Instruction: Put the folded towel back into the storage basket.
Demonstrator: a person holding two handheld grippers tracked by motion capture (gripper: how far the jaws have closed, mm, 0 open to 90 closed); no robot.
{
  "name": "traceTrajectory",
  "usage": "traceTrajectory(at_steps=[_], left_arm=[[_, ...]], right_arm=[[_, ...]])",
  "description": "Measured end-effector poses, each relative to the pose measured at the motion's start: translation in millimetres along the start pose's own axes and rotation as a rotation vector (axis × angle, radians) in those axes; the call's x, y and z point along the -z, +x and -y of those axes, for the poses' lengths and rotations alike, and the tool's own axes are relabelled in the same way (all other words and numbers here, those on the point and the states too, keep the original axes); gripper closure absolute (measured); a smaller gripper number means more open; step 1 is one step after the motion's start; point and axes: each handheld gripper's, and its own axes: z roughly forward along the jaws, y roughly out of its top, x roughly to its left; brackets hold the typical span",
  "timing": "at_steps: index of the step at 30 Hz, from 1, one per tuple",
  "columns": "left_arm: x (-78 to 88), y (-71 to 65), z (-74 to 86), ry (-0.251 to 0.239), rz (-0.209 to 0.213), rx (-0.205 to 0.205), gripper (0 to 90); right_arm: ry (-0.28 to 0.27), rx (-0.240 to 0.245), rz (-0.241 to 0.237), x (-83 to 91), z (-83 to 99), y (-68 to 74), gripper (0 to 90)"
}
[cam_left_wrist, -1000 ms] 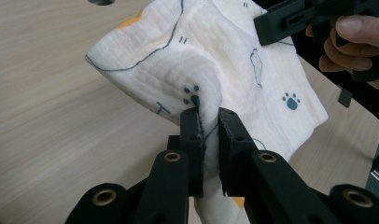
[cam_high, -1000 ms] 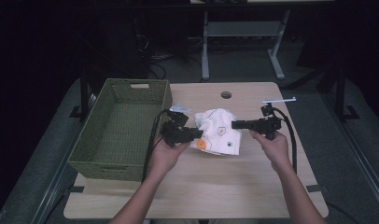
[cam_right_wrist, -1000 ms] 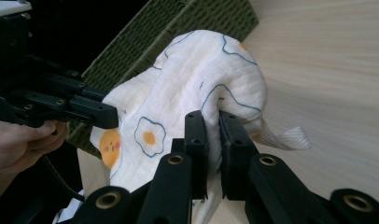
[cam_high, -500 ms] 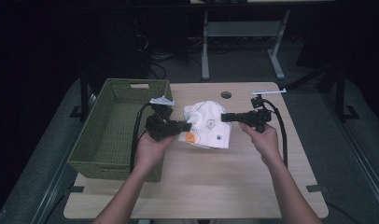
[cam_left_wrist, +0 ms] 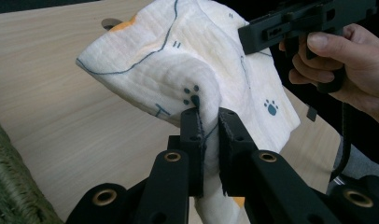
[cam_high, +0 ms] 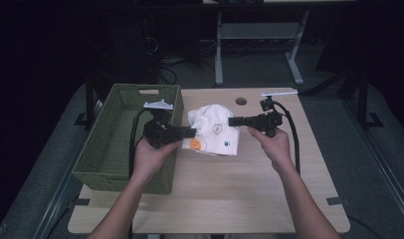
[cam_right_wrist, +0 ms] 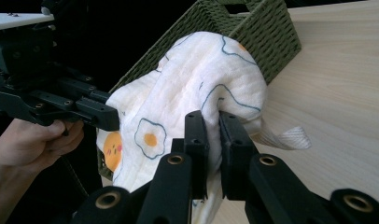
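White muslin cloth (cam_high: 212, 130) with fried-egg and paw prints, bunched, pinched by left hand-held gripper (cam_high: 190, 132) and right hand-held gripper (cam_high: 232, 121)

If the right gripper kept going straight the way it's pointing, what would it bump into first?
Past the white printed cloth it is shut on, the right gripper would probably meet the left gripper, then the green woven basket; depth is unclear.

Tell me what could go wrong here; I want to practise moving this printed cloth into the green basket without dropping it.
1. Each gripper pinches just a small fold of the white printed muslin cloth: the left gripper and the right gripper. A fold might slip out.
2. Loose cloth hangs below the jaws and could snag on the rim of the green woven basket.
3. The light wooden table lies close beneath, so the hanging edge may drag.
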Motion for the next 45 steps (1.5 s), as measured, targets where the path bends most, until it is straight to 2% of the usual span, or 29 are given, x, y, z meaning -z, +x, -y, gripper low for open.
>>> traceTrajectory(at_steps=[16,26,28,45], left_arm=[[36.1,19.3,-0.6,-0.020,0.000,-0.003,82.3],[62.2,36.6,3.0,-0.040,-0.009,0.003,82.3],[71.4,41.8,4.5,-0.060,-0.004,0.004,82.3],[110.8,69.6,17.7,-0.078,-0.022,0.016,82.3]], right_arm=[[0.014,0.022,-0.012,-26.7,-20.5,24.4,82.8],[0.024,0.032,-0.026,-54.7,-35.6,43.6,82.8],[0.027,0.037,-0.029,-60.7,-37.6,46.6,82.8],[0.054,0.055,-0.050,-104.0,-53.0,68.7,82.7]])
